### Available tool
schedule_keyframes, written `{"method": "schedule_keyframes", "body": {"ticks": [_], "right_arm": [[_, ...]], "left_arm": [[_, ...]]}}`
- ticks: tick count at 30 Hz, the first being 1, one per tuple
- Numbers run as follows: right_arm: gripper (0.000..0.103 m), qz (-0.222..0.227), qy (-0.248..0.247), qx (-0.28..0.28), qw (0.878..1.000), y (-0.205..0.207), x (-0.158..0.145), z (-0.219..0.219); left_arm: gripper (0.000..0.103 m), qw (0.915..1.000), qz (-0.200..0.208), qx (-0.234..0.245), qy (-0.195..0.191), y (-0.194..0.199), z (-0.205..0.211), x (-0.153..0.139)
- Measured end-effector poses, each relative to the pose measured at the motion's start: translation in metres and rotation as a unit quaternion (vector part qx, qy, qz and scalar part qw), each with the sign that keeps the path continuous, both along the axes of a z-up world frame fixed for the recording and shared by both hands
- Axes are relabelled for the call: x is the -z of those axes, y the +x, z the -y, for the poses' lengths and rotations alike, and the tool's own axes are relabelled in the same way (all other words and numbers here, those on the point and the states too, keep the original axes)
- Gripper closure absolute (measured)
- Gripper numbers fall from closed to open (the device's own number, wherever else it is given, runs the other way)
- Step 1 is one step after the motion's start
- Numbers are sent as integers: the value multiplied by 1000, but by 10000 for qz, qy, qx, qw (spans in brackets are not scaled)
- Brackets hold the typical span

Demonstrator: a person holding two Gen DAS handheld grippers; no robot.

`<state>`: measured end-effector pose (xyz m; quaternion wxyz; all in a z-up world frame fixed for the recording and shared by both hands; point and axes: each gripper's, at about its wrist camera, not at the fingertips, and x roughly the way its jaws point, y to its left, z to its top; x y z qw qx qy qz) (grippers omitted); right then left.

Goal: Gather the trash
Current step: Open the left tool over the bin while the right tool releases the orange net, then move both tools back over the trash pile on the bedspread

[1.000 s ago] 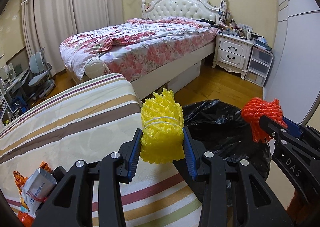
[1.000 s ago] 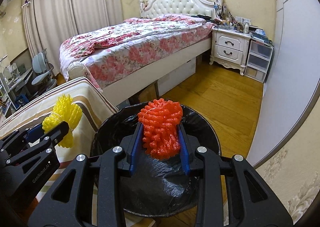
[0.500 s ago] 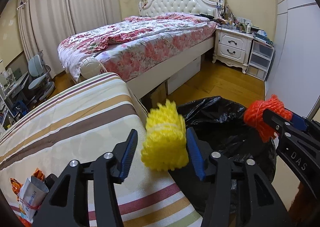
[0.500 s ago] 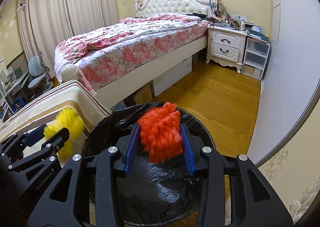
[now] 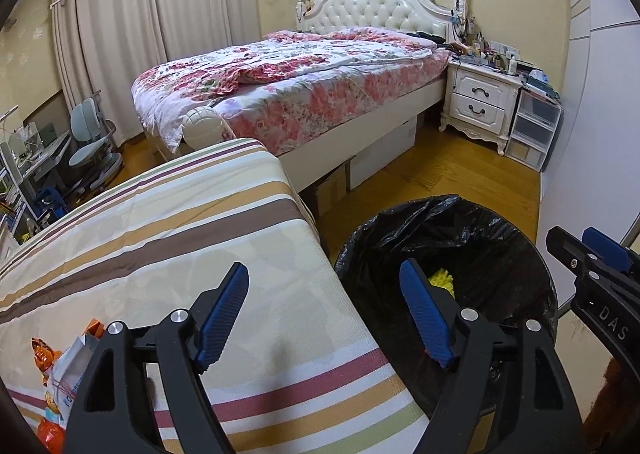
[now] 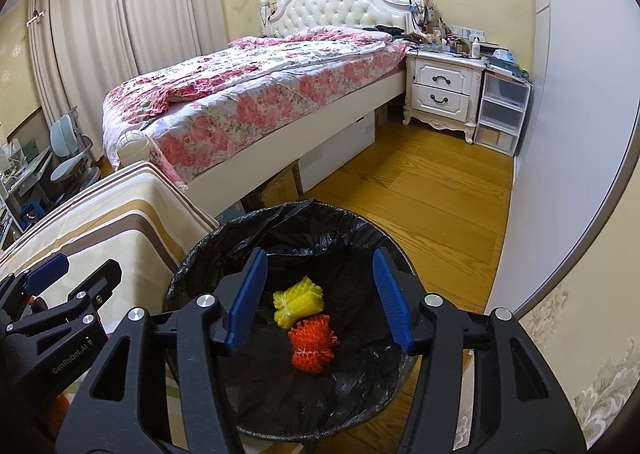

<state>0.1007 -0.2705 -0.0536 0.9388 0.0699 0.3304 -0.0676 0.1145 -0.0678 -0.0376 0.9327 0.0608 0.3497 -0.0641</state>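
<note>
Both grippers wide, empty. Yellow net (image 6: 298, 302) and orange net (image 6: 313, 344) lie in bin (image 6: 192, 274). Remaining wrappers (image 5: 60, 366) sit lower left of left view; left gripper (image 5: 324, 314) nearer than right gripper (image 6: 320, 294).

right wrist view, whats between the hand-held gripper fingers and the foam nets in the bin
Nothing: the open right hand-held gripper hangs over the yellow net and orange net.
</note>
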Motion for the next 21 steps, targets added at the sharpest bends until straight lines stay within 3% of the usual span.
{"method": "schedule_keyframes", "body": {"ticks": [21], "right_arm": [[42, 9, 12, -580, 9983, -81, -16, -68]], "left_arm": [[27, 9984, 129, -546, -29, -85, -85, -24]]}}
